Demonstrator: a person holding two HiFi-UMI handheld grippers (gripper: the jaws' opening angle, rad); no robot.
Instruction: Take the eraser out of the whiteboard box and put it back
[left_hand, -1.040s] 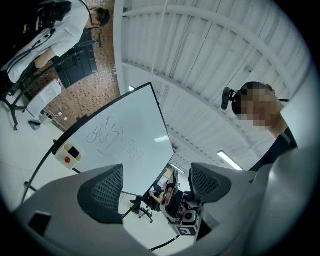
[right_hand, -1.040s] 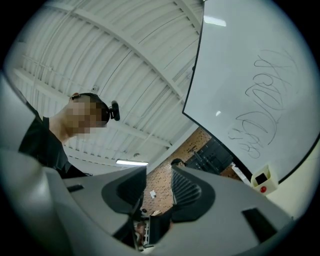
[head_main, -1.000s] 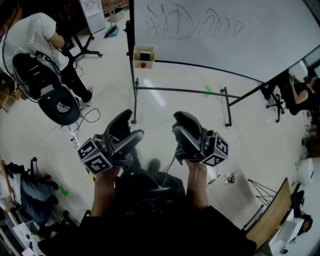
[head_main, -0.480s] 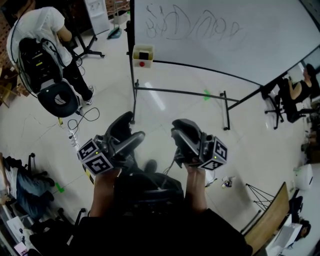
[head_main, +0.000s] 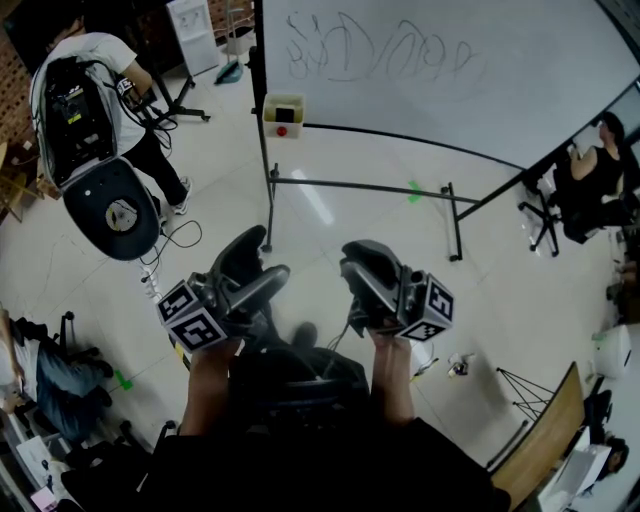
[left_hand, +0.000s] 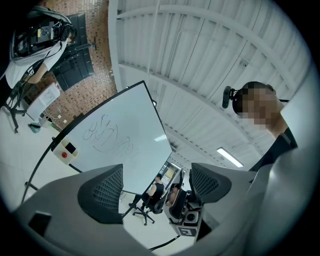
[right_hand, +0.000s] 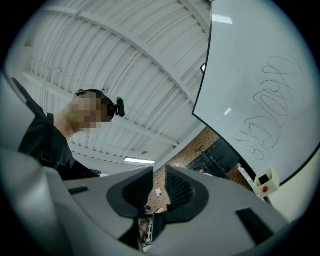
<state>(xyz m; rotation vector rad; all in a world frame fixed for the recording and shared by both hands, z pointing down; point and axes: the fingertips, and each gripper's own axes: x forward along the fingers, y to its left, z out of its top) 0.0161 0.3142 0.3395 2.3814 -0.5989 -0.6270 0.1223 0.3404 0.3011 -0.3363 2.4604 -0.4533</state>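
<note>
The whiteboard box (head_main: 284, 113) is a pale yellow box fixed at the lower left corner of the whiteboard (head_main: 450, 70). It has a dark block in its top and a red dot on its front. It also shows as the box (left_hand: 67, 150) and the box (right_hand: 265, 181) in the gripper views. Both grippers are far from it, held in front of the person's body. My left gripper (head_main: 255, 262) is open, with nothing between its jaws (left_hand: 155, 182). My right gripper (head_main: 368, 262) is shut, its jaws having just been closing on nothing (right_hand: 159, 185).
The whiteboard's black stand legs (head_main: 360, 185) cross the pale floor ahead. At upper left a person in a white shirt (head_main: 85, 95) carries gear beside a round black seat (head_main: 115, 210) and floor cables (head_main: 170, 235). Another person sits at the right (head_main: 600, 170). A wooden board (head_main: 540, 430) leans at lower right.
The person in the white shirt has moved up and right at the upper left. The view has shifted slightly. Both grippers keep nearly the same place.
</note>
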